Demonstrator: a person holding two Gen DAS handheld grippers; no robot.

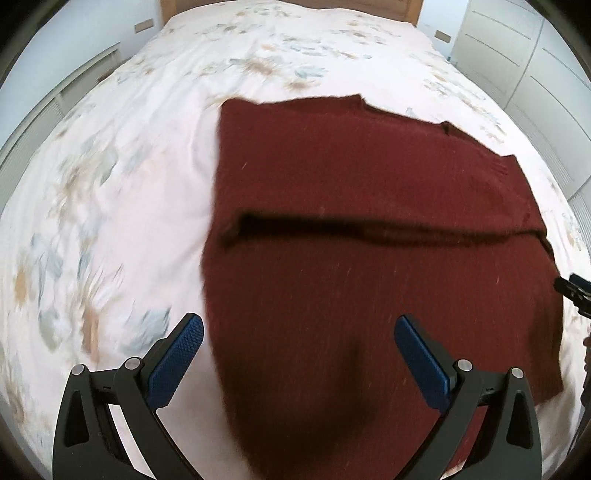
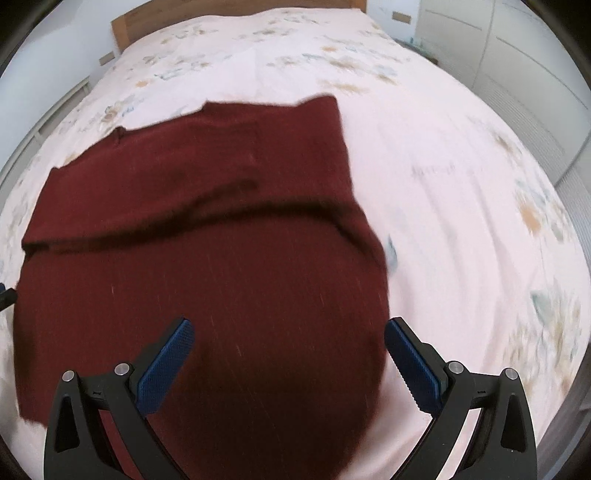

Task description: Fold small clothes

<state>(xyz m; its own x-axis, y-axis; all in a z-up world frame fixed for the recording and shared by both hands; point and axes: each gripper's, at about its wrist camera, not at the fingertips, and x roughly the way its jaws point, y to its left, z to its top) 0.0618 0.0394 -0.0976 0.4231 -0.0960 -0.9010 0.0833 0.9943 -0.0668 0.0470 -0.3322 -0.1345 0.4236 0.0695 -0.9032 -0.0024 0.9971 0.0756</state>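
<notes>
While both of my claws hang just above the near part of the bed, neither one has anything in it. My left gripper (image 1: 298,345) is spread wide, its blue pads (image 1: 176,360) straddling the near left edge of the dark red knit garment (image 1: 369,229): one finger over bare sheet, the other over cloth. My right gripper (image 2: 289,349) is released the same way, with its jaws bridging the near right edge of that garment, so the two claws mirror each other at its two near corners. I judge that spacing suits a matched pinch on both sides, which would let me lift the near hem evenly and carry it away from me.

Past the fingers, the garment lies flat on the floral bedsheet (image 1: 129,166), and both views are smeared by blur, so fine texture is lost. Across its middle runs a dark crosswise ridge (image 1: 369,229), which reads to me as the edge of a layer already doubled over; I take it that at least one fold is in place and a further one is due. Beyond the ridge the cloth narrows toward a notched far edge, perhaps a neckline, though I cannot be sure.

Farther on, the sheet stretches bare to the wooden headboard (image 2: 221,14), with pale cupboard doors (image 1: 535,74) along the right wall.
</notes>
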